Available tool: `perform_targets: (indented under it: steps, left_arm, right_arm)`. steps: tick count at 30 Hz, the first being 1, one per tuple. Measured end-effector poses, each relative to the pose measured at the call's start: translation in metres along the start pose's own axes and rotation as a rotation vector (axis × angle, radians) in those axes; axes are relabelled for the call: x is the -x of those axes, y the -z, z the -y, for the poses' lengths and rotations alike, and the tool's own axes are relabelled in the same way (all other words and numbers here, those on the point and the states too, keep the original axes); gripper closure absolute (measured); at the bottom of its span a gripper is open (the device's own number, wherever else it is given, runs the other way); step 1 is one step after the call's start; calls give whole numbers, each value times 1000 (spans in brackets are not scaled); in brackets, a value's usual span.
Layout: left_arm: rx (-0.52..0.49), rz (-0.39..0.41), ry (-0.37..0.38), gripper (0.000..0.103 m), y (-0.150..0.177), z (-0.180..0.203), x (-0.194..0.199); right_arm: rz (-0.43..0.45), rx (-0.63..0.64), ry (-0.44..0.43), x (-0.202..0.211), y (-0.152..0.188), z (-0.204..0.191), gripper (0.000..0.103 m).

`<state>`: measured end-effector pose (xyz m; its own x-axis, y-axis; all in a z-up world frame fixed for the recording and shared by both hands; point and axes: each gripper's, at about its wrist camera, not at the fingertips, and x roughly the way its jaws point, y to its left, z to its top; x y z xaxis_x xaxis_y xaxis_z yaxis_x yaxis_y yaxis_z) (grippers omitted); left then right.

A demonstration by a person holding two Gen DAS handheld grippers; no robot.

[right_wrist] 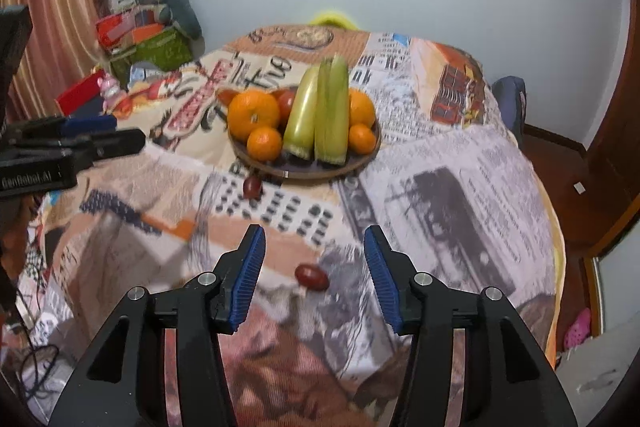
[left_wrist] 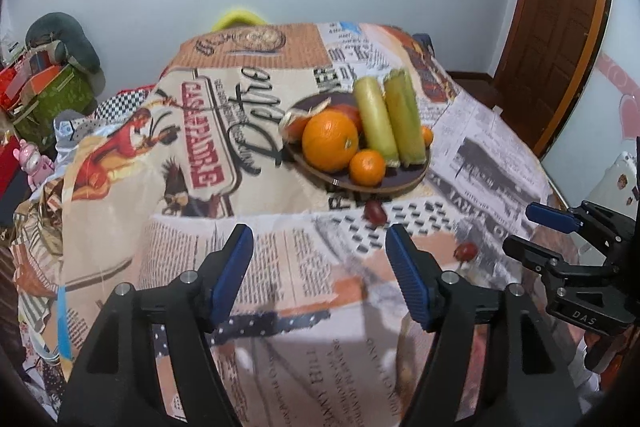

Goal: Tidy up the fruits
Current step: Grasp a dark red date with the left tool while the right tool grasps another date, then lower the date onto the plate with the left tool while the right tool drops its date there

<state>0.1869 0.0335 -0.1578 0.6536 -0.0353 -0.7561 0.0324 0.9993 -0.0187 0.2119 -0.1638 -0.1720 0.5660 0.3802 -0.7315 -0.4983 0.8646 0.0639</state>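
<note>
Pickup comes next, I judge: right tool [right_wrist: 314, 277] spread and empty over a red jujube [right_wrist: 312, 277], left tool [left_wrist: 320, 275] likewise, plate [right_wrist: 360, 157] well beyond.

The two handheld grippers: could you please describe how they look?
Both the left gripper and right gripper have black angular frames, silver pivot pins and ribbed blue pads. White lettering marks their bodies; the left one's is blurred.
</note>
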Motion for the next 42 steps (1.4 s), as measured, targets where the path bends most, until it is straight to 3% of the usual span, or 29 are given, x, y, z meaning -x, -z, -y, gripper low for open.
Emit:
perform_targets:
  steps: [12, 22, 26, 41, 42]
  left_arm:
    - [-28, -110, 27, 35, 22, 10, -46]
    - [-34, -144, 65, 35, 17, 22, -75]
    - [-43, -151, 87, 35, 13, 29, -85]
    - [-46, -175, 101, 58, -13, 47, -131]
    - [-47, -172, 98, 63, -14, 47, -132]
  right_arm:
    - [-127, -25, -22, -44, 29, 1, 55]
    - [-131, -76, -60, -58, 27, 10, 79]
    - [-131, -68, -76, -57, 25, 8, 80]
    - [-61, -89, -76, -51, 5, 23, 80]
    - [-60, -90, -75, -52, 5, 23, 80]
